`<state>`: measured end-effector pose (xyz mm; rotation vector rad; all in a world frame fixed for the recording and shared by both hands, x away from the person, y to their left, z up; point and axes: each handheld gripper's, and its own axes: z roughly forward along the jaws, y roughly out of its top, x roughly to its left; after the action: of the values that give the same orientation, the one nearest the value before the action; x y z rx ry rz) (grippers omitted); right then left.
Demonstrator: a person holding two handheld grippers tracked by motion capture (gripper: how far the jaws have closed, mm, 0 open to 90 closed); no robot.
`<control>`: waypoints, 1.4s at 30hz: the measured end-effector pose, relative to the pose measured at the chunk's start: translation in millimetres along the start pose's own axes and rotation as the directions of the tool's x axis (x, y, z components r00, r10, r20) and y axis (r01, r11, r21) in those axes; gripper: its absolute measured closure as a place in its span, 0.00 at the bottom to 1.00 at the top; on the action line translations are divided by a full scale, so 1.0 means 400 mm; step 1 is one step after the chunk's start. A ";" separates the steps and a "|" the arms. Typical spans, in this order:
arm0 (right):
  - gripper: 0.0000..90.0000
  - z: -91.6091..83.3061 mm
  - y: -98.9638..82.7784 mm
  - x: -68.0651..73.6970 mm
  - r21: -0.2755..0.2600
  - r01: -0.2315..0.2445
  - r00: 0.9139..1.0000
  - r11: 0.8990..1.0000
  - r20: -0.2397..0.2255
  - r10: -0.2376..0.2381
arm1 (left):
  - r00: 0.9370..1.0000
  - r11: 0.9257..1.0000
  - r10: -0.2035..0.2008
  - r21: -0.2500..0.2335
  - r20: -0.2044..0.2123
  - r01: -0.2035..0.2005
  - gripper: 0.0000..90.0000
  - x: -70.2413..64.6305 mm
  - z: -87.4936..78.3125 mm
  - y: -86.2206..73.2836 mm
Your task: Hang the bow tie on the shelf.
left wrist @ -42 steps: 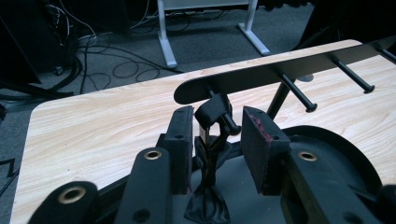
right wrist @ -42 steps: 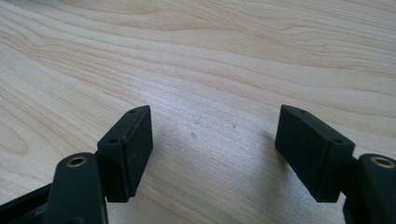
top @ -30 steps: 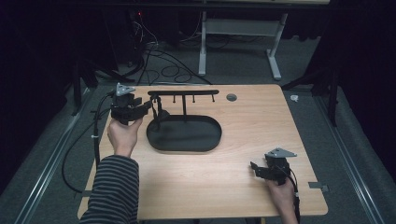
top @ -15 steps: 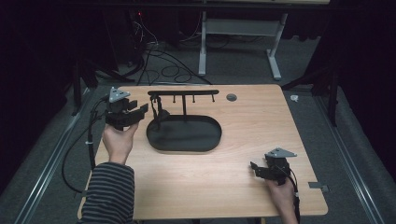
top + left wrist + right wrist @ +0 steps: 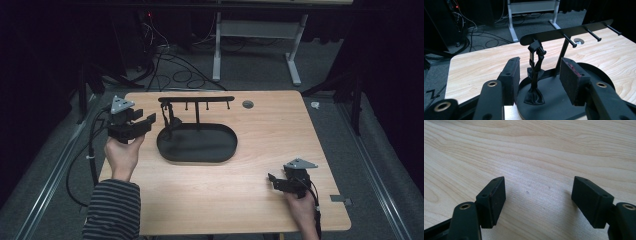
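Note:
A black stand with an oval base (image 5: 200,150) and a peg bar (image 5: 197,99) sits mid-table. A black strap-like piece (image 5: 171,120) hangs from the leftmost peg, its lower end on the base. My left gripper (image 5: 146,122) is just left of the stand, pointing at it. Its jaws have just been opening and nothing is between them. In the left gripper view the strap (image 5: 535,75) hangs beyond the open gripper (image 5: 540,61), under the bar (image 5: 574,31). My right gripper (image 5: 272,180) rests open at the table's near right, over bare wood (image 5: 537,187).
A round cable hole (image 5: 247,104) lies behind the stand. Cables (image 5: 170,75) and a desk frame (image 5: 255,45) are on the floor beyond the table. A small metal bracket (image 5: 340,199) sticks out at the right edge.
My left gripper has drawn back to the left, away from the stand, and its jaws stand wider. The strap stays hanging on its peg. The right gripper has not moved.

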<state>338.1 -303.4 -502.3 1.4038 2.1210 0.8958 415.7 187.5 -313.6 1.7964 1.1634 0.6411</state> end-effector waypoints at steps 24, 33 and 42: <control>0.32 0.000 0.000 0.000 0.000 0.002 1.000 1.000 0.000 -0.002 | 1.000 0.999 -0.003 -0.033 0.009 0.003 0.55 -0.013 -0.051 -0.051; 0.32 0.000 0.000 0.000 0.000 0.002 1.000 1.000 0.000 -0.002 | 1.000 0.999 0.000 -0.038 0.005 0.000 0.55 -0.009 -0.066 -0.076; 0.32 0.000 0.000 0.000 0.001 0.002 1.000 1.000 0.000 -0.002 | 1.000 0.999 -0.012 -0.034 0.010 0.012 0.55 -0.006 -0.077 -0.097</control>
<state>338.1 -303.2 -502.2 1.4023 2.1222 0.8946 372.9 204.2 -332.5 1.7610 1.1490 0.6404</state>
